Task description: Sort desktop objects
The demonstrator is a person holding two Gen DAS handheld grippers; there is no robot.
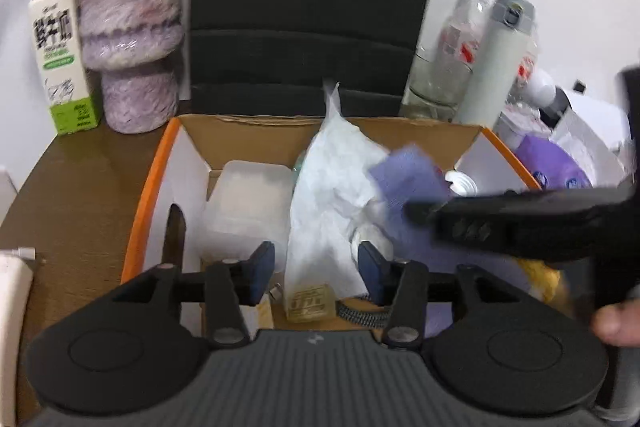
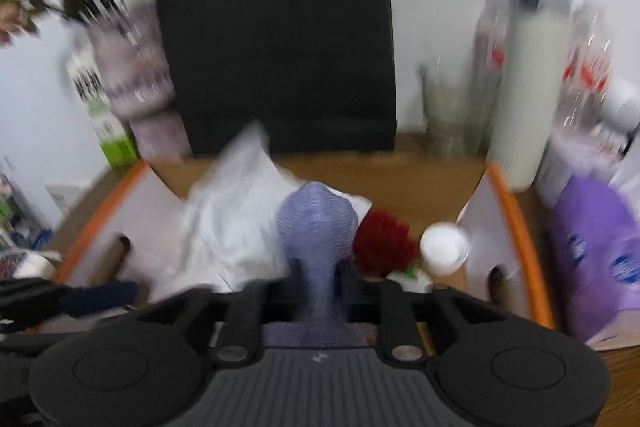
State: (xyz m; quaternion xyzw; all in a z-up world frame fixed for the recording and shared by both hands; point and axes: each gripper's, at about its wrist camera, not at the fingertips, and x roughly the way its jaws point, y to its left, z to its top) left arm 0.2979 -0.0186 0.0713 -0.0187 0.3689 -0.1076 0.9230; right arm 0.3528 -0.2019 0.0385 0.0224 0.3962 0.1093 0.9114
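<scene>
Orange-edged cardboard box (image 1: 146, 195) is seen standing open on a brown wooden desk (image 1: 80, 187), in front of a black chair back (image 1: 312, 7). Crumpled white paper (image 1: 328, 187), a translucent plastic container (image 1: 244, 203) and a lilac cloth (image 1: 412, 183) are held inside it.

The left gripper (image 1: 316, 267) is held over the near edge of the box with its blue-padded jaws partly apart; the white paper is seen beyond the gap, and nothing is gripped by the pads.

The right gripper (image 2: 320, 283) is pictured with the lilac cloth (image 2: 316, 227) lying between its partly parted fingers; whether the pads press on it cannot be told through the blur. A dark red flower (image 2: 380, 243) and a white cap (image 2: 444, 247) are seen just beside the cloth.

A milk carton (image 1: 60, 55) and a furry mauve vase (image 1: 132, 31) are placed left of the box, a white flask (image 1: 500, 59) and a purple pack (image 2: 600, 259) to its right.
</scene>
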